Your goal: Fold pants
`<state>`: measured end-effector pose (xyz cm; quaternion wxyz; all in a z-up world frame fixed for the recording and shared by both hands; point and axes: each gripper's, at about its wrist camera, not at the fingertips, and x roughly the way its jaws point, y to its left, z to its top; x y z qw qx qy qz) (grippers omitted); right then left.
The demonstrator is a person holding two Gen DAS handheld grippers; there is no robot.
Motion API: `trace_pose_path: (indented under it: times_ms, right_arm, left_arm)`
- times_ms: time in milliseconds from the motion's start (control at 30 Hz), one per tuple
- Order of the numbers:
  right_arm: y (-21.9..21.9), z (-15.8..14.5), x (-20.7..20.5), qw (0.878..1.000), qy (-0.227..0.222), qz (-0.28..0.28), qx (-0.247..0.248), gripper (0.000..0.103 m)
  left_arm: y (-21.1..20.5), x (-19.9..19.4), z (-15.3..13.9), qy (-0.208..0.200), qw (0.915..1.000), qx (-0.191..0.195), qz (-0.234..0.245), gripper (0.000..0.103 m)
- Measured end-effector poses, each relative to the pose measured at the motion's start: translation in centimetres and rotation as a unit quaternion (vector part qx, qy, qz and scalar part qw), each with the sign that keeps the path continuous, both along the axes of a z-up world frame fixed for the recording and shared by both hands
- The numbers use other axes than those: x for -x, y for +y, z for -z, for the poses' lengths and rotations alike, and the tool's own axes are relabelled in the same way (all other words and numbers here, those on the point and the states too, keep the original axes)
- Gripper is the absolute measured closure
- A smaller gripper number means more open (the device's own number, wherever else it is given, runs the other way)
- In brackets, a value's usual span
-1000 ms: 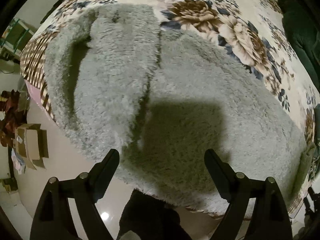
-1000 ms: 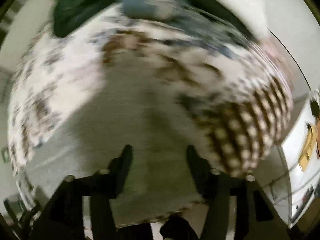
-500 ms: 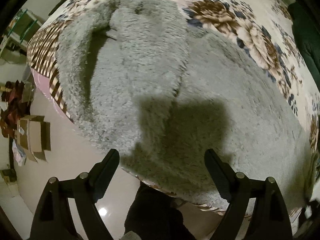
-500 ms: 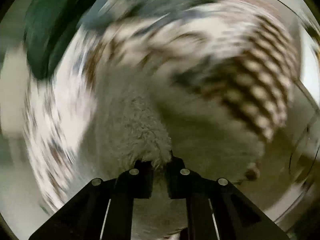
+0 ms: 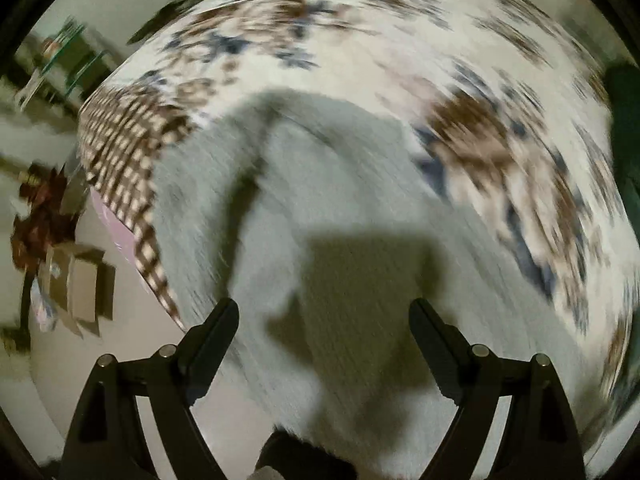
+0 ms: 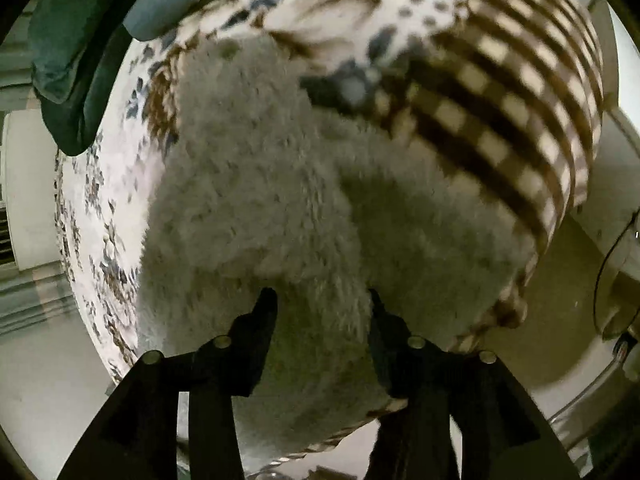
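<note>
The grey fluffy pants lie on a bed with a floral and checked cover, near its edge. My left gripper is open and empty above them, casting a shadow on the fabric. In the right wrist view the pants fill the middle, with a fold lying over the lower layer. My right gripper is open just above the fleece, holding nothing.
The bed cover's checked border hangs over the bed edge. A dark green blanket lies at the far side. Cardboard boxes and clutter sit on the pale floor left of the bed.
My right gripper was shut on a fold of the pants half a second ago; now it is open and the fold lies down. My left gripper has moved, its view blurred.
</note>
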<state>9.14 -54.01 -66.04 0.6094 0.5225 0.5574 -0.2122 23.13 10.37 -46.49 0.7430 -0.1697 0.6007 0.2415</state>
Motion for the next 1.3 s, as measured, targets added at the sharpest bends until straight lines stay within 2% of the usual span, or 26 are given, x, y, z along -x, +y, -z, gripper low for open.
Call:
trace_pose_path:
  times_ms: [67,133,200,367,467,567,600,633,667,700,733,767,900,933,1000,1100,1200,1267,1300]
  right_arm:
    - [0.7,0.1,0.4,1.000,0.012,-0.007,0.006,0.056]
    - [1.2,0.1,0.7,1.000,0.012,-0.015,0.012,0.052]
    - [1.7,0.0,0.8,0.999,0.021,-0.020,0.024,0.052]
    - [2.0,0.6,0.7,0.998,0.038,-0.013,0.041,0.049]
    - [2.2,0.7,-0.1,0.998,0.043,-0.003,0.053,0.048]
    - [2.2,0.7,-0.7,0.997,0.048,0.005,0.066,0.048]
    - [2.1,0.7,-0.7,0.996,0.048,0.008,0.068,0.048]
    - [2.1,0.6,-0.9,0.996,0.045,0.011,0.072,0.049]
    - [2.0,0.3,-0.9,0.996,0.038,0.016,0.084,0.055]
    - [1.9,0.0,-1.1,0.995,0.033,0.016,0.091,0.076]
    - [1.9,-0.3,-1.2,0.995,0.031,0.013,0.099,0.091]
    - [1.9,-0.7,-1.2,0.994,0.028,0.012,0.106,0.092]
    - [2.3,-2.5,-0.8,0.993,0.005,0.009,0.121,0.095]
    - [2.5,-3.0,-0.7,0.992,0.001,0.009,0.125,0.095]
    - [2.7,-3.8,-0.6,0.992,-0.011,0.011,0.124,0.095]
    - [2.9,-3.8,-0.6,0.993,-0.005,0.013,0.118,0.095]
    - [2.9,-2.6,-0.3,0.995,0.010,0.015,0.093,0.094]
    - [3.0,-1.6,-0.4,0.998,0.017,0.017,0.066,0.090]
    - [3.2,-1.1,-0.5,0.998,0.019,0.016,0.056,0.084]
  left_arm:
    - [4.0,-0.2,0.0,0.001,0.9989,-0.009,-0.046,0.016]
    - [6.6,0.1,-0.1,-0.017,0.9962,0.019,-0.083,0.016]
    - [7.4,-0.5,-0.1,-0.024,0.9947,0.044,-0.090,0.016]
    - [2.7,-6.1,0.9,0.006,0.9988,0.049,0.003,0.016]
    - [-0.6,-10.2,3.9,0.045,0.9966,0.046,0.051,0.016]
    - [-3.2,-13.4,7.3,0.093,0.9899,0.013,0.106,0.019]
    - [-3.6,-13.9,8.2,0.104,0.9874,0.000,0.120,0.043]
    - [-3.6,-13.9,8.4,0.103,0.9867,-0.006,0.125,0.078]
    - [-3.2,-13.6,8.3,0.099,0.9873,-0.007,0.124,0.089]
    - [-2.3,-13.0,7.7,0.080,0.9901,0.004,0.115,0.090]
    - [-1.1,-11.9,6.6,0.051,0.9932,0.020,0.103,0.091]
    - [0.2,-10.6,5.4,0.025,0.9949,0.028,0.093,0.091]
    - [5.7,-5.3,2.1,-0.020,0.9980,0.043,0.043,0.092]
    - [7.4,-4.0,1.6,-0.023,0.9986,0.040,0.026,0.092]
    - [11.0,-1.0,1.2,-0.020,0.9977,0.058,-0.029,0.092]
    - [14.6,2.9,2.0,-0.015,0.9937,0.070,-0.086,0.091]
    - [15.9,5.6,2.7,-0.027,0.9858,0.109,-0.125,0.091]
    - [16.4,7.4,2.8,-0.065,0.9728,0.160,-0.154,0.089]
    - [16.6,8.2,2.9,-0.081,0.9649,0.187,-0.166,0.083]
